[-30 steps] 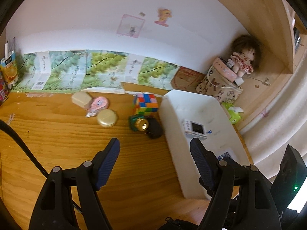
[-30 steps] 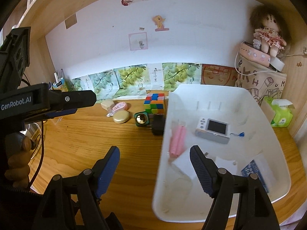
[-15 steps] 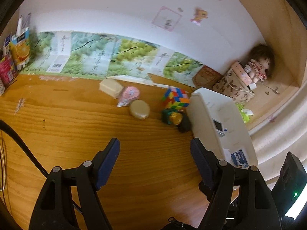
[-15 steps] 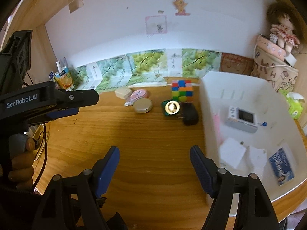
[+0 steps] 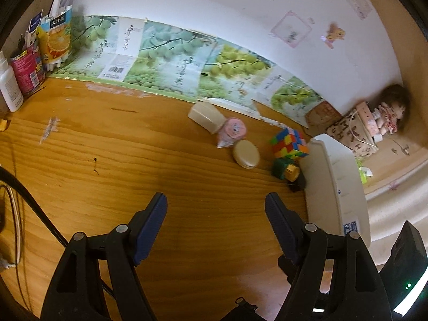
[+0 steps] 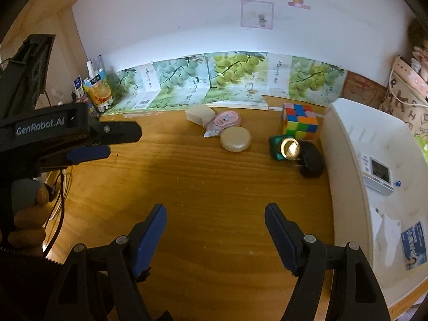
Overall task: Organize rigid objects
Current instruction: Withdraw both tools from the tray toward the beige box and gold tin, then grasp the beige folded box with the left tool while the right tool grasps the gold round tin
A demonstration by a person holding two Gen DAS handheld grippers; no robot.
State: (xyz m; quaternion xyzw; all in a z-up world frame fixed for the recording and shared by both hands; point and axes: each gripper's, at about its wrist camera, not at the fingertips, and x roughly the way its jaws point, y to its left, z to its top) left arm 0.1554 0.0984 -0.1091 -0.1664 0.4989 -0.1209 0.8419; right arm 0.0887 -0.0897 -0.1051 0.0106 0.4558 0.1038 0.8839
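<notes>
Your left tool (image 5: 216,208) gapes empty, the cube (image 5: 289,143) and round tin (image 5: 246,154) loose ahead-right beside the white bin (image 5: 337,176); your right tool (image 6: 215,216) also gapes empty, bin (image 6: 345,160) right, partly filled.
</notes>
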